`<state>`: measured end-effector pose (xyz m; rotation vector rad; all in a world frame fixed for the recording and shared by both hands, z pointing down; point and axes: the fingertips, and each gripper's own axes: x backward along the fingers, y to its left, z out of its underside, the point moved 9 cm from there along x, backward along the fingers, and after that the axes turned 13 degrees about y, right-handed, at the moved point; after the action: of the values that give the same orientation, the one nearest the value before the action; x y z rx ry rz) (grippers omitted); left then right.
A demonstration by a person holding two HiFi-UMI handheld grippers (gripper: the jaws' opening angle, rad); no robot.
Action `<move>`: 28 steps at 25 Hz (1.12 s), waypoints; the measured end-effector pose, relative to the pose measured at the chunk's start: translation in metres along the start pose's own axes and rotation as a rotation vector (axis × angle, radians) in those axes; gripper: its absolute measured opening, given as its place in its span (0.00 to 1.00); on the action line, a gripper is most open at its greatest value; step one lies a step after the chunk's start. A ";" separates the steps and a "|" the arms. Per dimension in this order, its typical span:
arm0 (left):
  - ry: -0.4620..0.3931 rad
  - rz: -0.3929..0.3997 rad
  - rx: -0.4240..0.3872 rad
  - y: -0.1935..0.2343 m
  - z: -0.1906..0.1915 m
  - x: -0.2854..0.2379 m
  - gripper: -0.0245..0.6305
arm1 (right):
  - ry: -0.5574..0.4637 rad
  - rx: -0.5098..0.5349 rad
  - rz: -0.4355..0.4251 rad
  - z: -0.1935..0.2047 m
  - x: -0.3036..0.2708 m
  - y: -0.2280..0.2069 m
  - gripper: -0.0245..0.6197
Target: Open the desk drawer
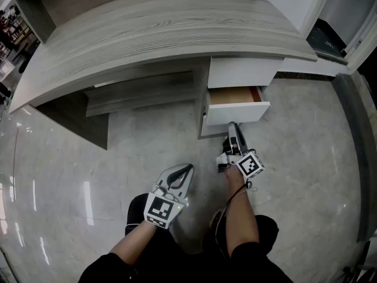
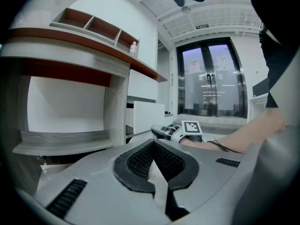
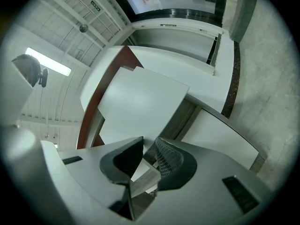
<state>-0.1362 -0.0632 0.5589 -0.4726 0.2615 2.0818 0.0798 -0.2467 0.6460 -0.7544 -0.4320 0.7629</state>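
The white desk drawer (image 1: 235, 112) stands pulled partly out below the desk top (image 1: 165, 28), and its brown inside (image 1: 234, 94) shows. My right gripper (image 1: 232, 125) reaches up to the lower edge of the drawer front (image 3: 140, 107). That edge sits between its pads, and the gripper (image 3: 149, 142) is shut on it. My left gripper (image 1: 187, 168) hangs back over the floor to the left, shut and empty (image 2: 152, 142). In the left gripper view the right gripper (image 2: 161, 131) shows at the drawer (image 2: 149, 116).
A closed white drawer (image 1: 241, 71) sits above the open one. A low wooden shelf (image 1: 141, 96) runs under the desk to the left. The person's legs are on the glossy marble floor (image 1: 306, 158). Glass doors (image 2: 211, 78) stand across the room.
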 end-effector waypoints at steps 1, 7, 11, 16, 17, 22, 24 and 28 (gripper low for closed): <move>0.000 0.002 0.001 0.000 0.000 0.001 0.04 | 0.000 -0.001 0.002 0.000 0.001 0.000 0.16; -0.007 0.010 0.003 -0.002 0.001 0.003 0.04 | -0.004 0.020 0.029 0.001 0.007 0.003 0.07; -0.009 0.014 0.002 -0.003 0.002 0.004 0.04 | -0.019 0.067 0.010 -0.010 0.004 0.015 0.05; -0.014 0.014 0.002 -0.007 0.002 0.007 0.04 | 0.005 0.103 0.023 -0.008 0.009 0.024 0.05; -0.013 0.015 0.002 -0.007 0.003 0.008 0.04 | 0.015 0.109 0.028 -0.007 0.010 0.026 0.05; -0.020 0.012 0.000 -0.007 0.004 0.011 0.04 | 0.080 0.205 0.058 -0.010 0.012 0.039 0.05; -0.018 0.005 -0.015 -0.007 0.003 0.013 0.04 | 0.120 0.279 0.086 -0.013 0.012 0.047 0.05; -0.020 -0.019 -0.085 -0.001 -0.008 0.016 0.04 | 0.244 0.502 0.190 -0.016 0.012 0.072 0.05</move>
<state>-0.1410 -0.0531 0.5448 -0.5027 0.1563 2.0846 0.0642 -0.2103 0.5828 -0.4095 0.0584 0.8986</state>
